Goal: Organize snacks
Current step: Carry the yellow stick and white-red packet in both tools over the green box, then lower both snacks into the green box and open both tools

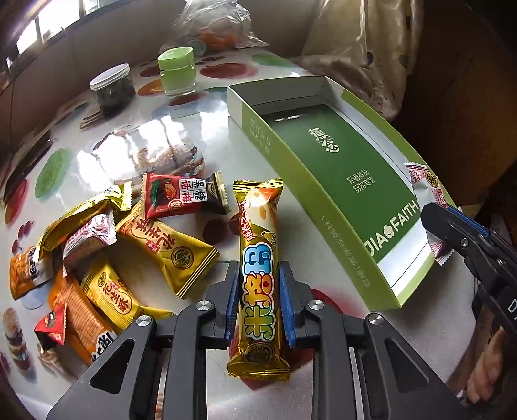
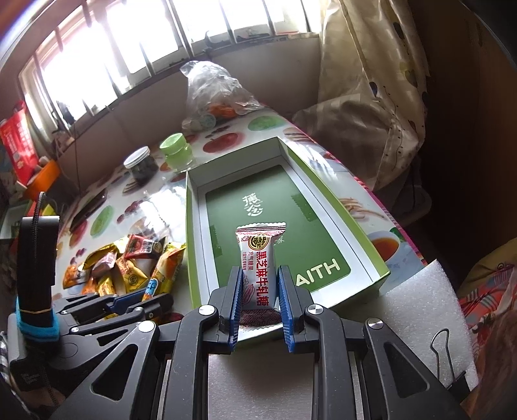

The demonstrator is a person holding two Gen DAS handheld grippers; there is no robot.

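My left gripper [image 1: 260,290] is shut on a long gold snack bar [image 1: 258,226] with coloured letters; its blue pads press both sides of the bar's lower half, just above the table. A pile of gold, red and orange snack packs [image 1: 97,258] lies to its left. A green and white open box [image 1: 323,194] stands to the right. My right gripper [image 2: 260,290] is shut on a white candy pack [image 2: 260,261] with red characters, held over the near end of the box [image 2: 194,242]. The left gripper [image 2: 135,300] shows beside the pile [image 2: 129,265].
At the back of the fruit-patterned table stand a green-lidded jar [image 1: 176,72], a dark jar with a white lid [image 1: 111,87] and a clear plastic bag [image 1: 213,29]. A white foam sheet [image 2: 420,307] with a binder clip [image 2: 442,352] lies near the box's right corner.
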